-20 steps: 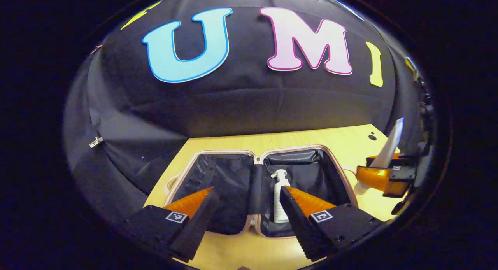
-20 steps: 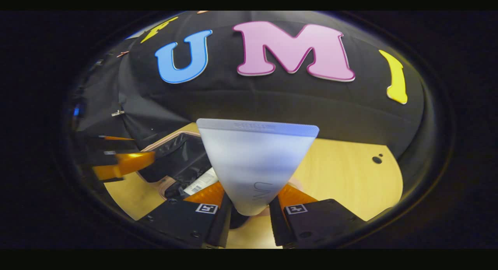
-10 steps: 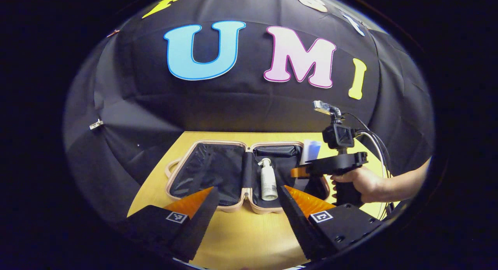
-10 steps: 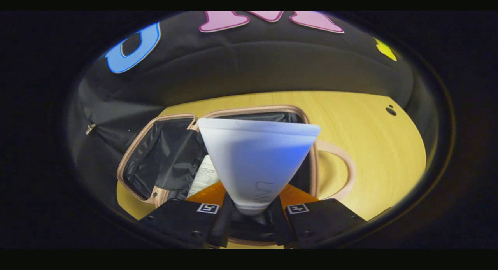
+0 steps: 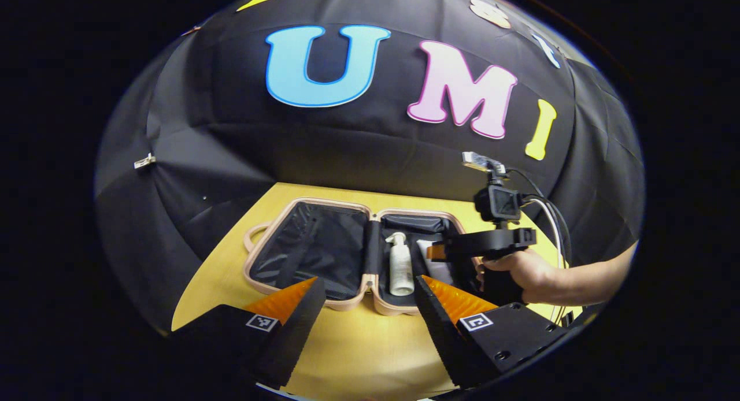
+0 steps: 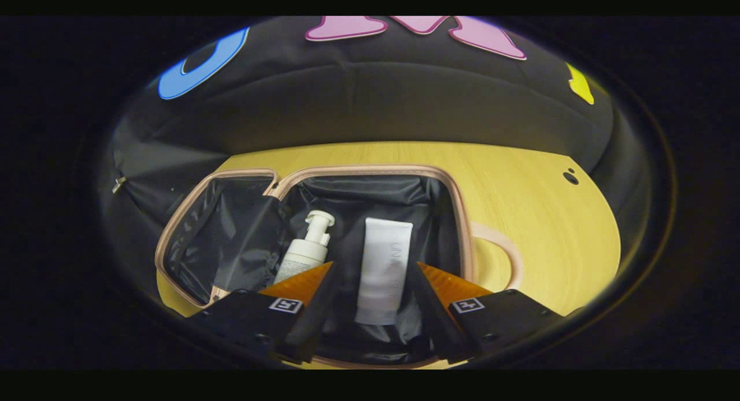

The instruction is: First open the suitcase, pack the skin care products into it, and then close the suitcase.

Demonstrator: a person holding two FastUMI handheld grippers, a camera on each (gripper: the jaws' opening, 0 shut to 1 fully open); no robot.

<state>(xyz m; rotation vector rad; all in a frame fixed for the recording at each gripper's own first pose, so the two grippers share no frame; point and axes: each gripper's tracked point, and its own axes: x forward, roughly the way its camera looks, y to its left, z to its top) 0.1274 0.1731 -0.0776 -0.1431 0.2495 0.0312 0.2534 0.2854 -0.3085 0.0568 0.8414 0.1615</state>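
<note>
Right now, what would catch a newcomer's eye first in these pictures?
The open suitcase lying flat on the yellow table, with a white pump bottle and a white tube side by side in its right half. Just above the tube hangs the open right claw, held by a hand.

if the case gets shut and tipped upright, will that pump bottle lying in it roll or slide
Likely yes: the pump bottle looks round-bodied and lies loose on the smooth black lining of the suitcase, apart from the tube, with nothing visibly strapping it. Its smooth-looking plastic probably slides easily. The pump head may limit rolling.
</note>
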